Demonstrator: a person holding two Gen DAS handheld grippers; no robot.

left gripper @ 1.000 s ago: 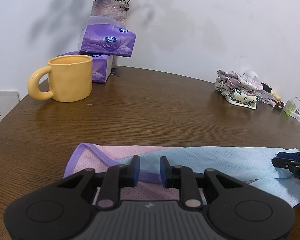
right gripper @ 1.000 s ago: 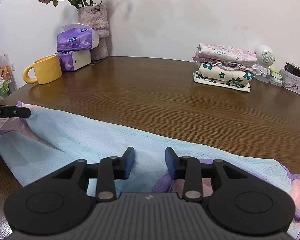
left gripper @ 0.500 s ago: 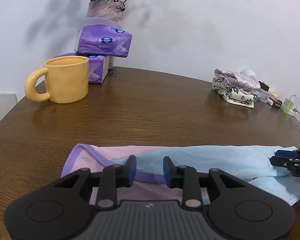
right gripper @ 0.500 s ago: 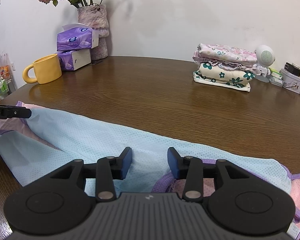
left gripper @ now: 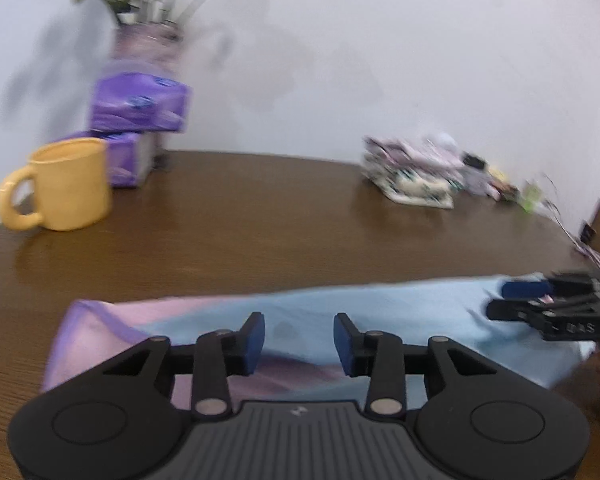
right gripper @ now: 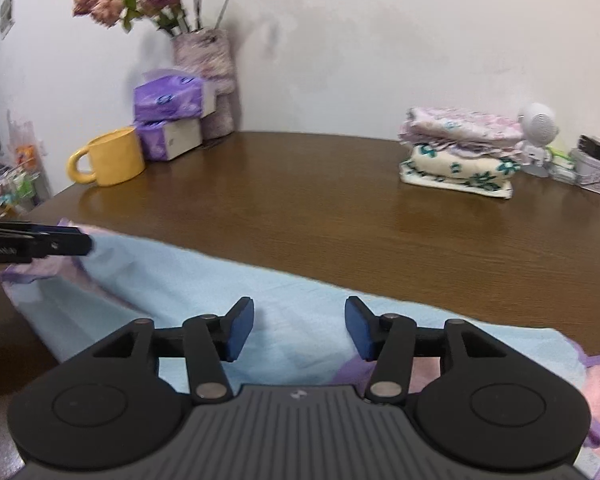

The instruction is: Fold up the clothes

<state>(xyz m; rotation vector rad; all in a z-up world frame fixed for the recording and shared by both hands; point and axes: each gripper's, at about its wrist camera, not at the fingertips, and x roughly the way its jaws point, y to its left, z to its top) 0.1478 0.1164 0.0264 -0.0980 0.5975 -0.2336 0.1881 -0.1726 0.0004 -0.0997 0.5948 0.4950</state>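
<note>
A light blue and pink mesh garment with purple trim lies folded lengthwise as a long strip on the brown table. My left gripper hovers over its left part, jaws opening, with nothing pinched between the blue pads. My right gripper hangs over the garment near its right end, jaws also opening and free of the cloth. Each gripper shows at the edge of the other's view: the right gripper at the cloth's right end, the left gripper at its left end.
A yellow mug, two purple tissue packs and a vase of dried flowers stand at the back left. A stack of folded floral clothes, a small white fan and small items sit at the back right.
Both grippers' jaws have widened and let go of the cloth. The left gripper has shifted, so its view now blurs and shows more of the flowers; the garment lies flat.
</note>
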